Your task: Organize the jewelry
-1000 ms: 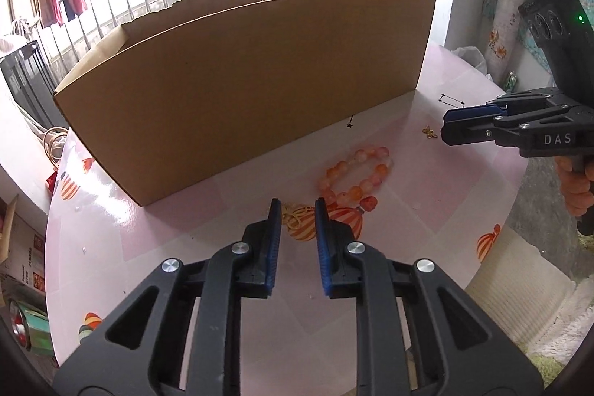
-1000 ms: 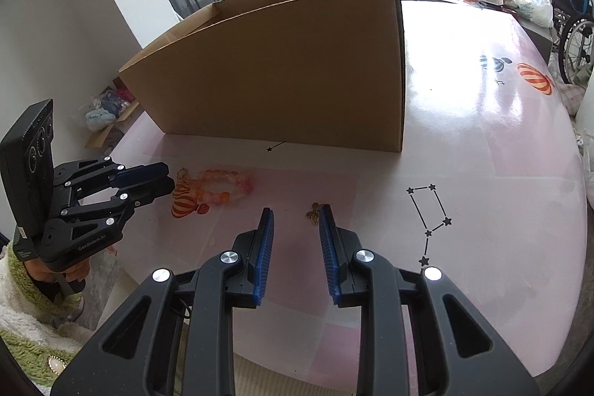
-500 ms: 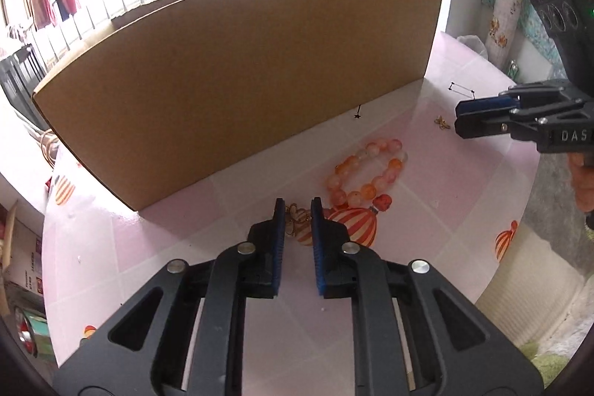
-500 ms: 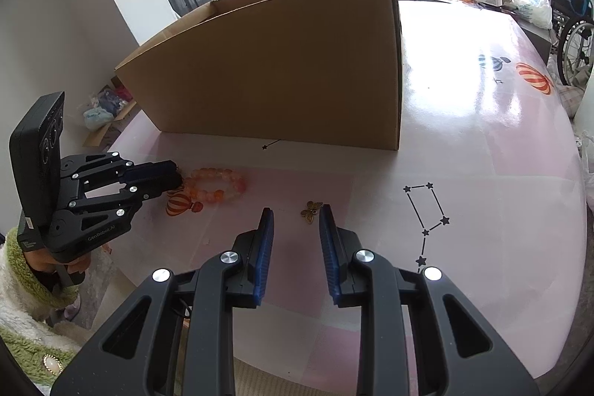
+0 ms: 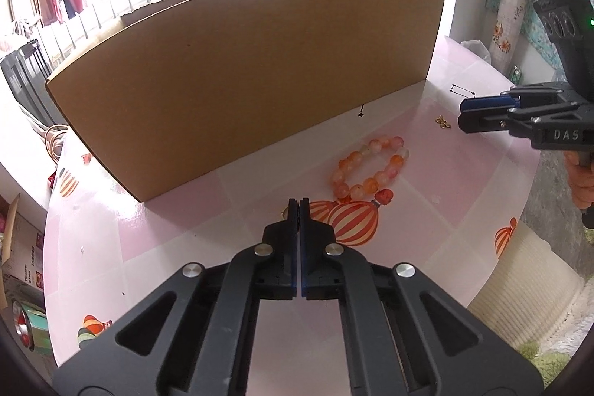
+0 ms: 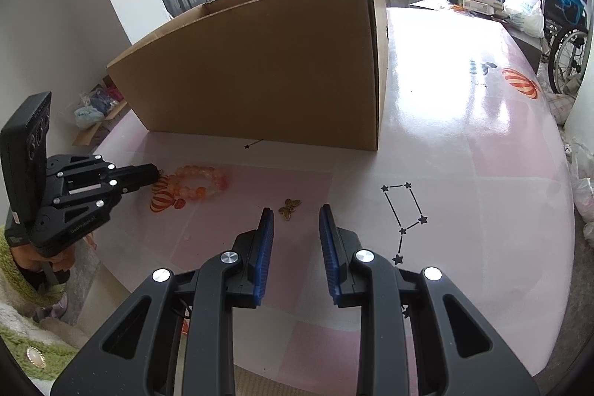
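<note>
An orange and pink bead bracelet [image 5: 356,156] [image 6: 196,169] lies on the pink table [image 5: 185,247] in front of a big cardboard box [image 5: 241,80] [image 6: 260,69]. My left gripper [image 5: 299,202] [image 6: 156,171] is shut at the bracelet's near left end. A small gold charm [image 5: 284,210] peeks out at its tip, pinched between the pads. A bronze butterfly charm [image 6: 289,208] [image 5: 443,122] lies flat, just ahead of my right gripper [image 6: 296,209] [image 5: 462,115]. That gripper is open, with nothing between its blue pads.
The box wall stands upright right behind the jewelry. Printed balloons [image 5: 352,219] and a star pattern [image 6: 404,214] mark the tablecloth. The table's rounded edge [image 6: 122,284] runs close below both grippers. A wheelchair [image 6: 564,36] and bags stand at the far right.
My left gripper's jaws have closed from a narrow gap to fully shut over the small gold charm. It also edged forward towards the box. The right gripper has stayed put and open.
</note>
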